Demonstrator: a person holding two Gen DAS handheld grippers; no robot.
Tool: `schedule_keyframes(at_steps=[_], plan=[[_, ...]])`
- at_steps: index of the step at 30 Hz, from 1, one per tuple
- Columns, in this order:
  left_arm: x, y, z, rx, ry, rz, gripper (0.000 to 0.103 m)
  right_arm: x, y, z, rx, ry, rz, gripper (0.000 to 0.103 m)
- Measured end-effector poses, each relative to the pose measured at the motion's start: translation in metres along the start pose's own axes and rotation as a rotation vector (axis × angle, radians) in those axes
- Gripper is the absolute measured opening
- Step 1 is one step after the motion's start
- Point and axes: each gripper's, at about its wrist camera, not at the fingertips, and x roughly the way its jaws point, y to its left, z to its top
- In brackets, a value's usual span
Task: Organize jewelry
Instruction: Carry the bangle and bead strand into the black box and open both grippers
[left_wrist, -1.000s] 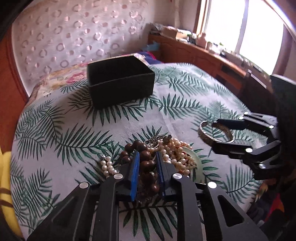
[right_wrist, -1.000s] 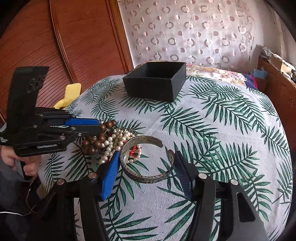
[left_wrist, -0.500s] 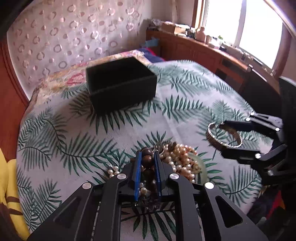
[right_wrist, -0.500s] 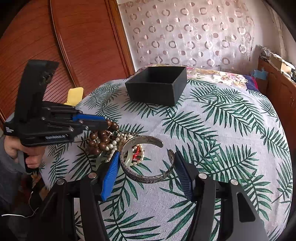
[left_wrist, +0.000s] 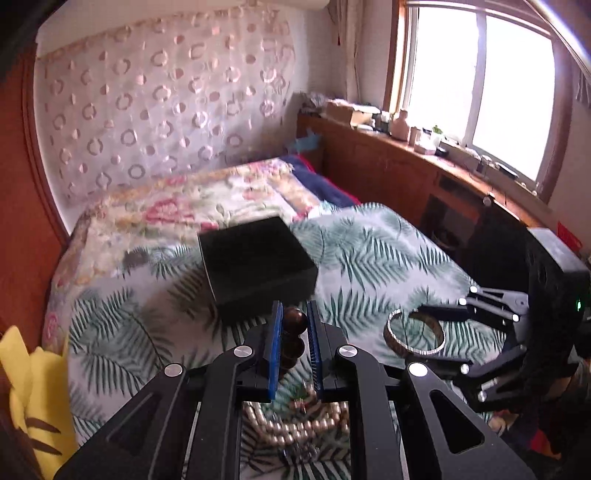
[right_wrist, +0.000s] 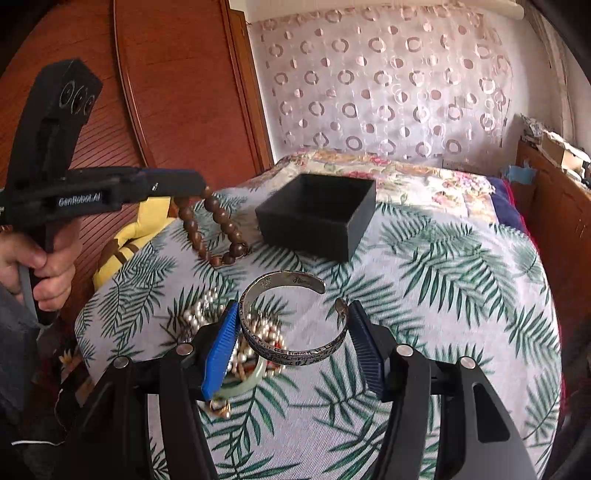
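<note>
The left gripper (left_wrist: 294, 321) is closed almost fully on a string of dark brown wooden beads (left_wrist: 294, 336); its blue-padded jaws pinch one bead between them, and in the right wrist view the rest of the strand (right_wrist: 216, 230) hangs in a loop below the fingertips, clear of the white cloth printed with green palm leaves (right_wrist: 454, 280). The right gripper (right_wrist: 293, 328) stands about half open, its pads pressing on the two outer sides of an engraved silver cuff bangle (right_wrist: 295, 317), which it holds level above the cloth with the gap of the cuff turned away from the camera. Under and just behind the bangle lies a heap of cream pearl strands (right_wrist: 201, 314) with a pale green jade bangle (right_wrist: 245, 382) partly tucked beneath the right gripper's left finger; the heap is blurred and partly covered, so its single pieces are hard to tell apart. An open square black box (right_wrist: 317, 214) sits farther back on the cloth, well apart from both grippers. A bare hand (right_wrist: 40, 267) grips the left gripper's handle at the picture edge, cut off at the wrist. The left wrist view is smeared, and its own fingers hide most of the pearls.
</note>
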Motion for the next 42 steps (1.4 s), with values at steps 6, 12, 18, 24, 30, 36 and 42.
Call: schedule_keyframes(at_steps=[6,12,18,24,30,36,42], plan=[[0.005,0.005,0.034,-0.001,-0.038,0.026,0.012,-0.001,-0.003,0.026,-0.024,-0.031,-0.022,0.062],[0.019,0.012,0.066,-0.028,-0.061,0.035,0.012,0.0,-0.009,0.05,-0.038,-0.053,-0.043,0.062],[0.049,0.026,0.08,-0.043,-0.045,0.069,0.012,0.013,-0.014,0.071,-0.056,-0.051,-0.061,0.062],[0.092,0.05,0.069,-0.098,0.016,0.068,0.012,0.042,-0.02,0.084,-0.072,-0.023,-0.063,0.062],[0.111,0.071,0.048,-0.153,0.026,0.072,0.019,0.08,-0.023,0.092,-0.079,0.022,-0.059,0.062],[0.097,0.083,0.032,-0.169,-0.022,0.115,0.056,0.112,-0.02,0.099,-0.089,0.049,-0.049,0.062],[0.07,0.091,0.002,-0.143,-0.092,0.176,0.087,0.137,-0.019,0.107,-0.1,0.063,-0.043,0.062]])
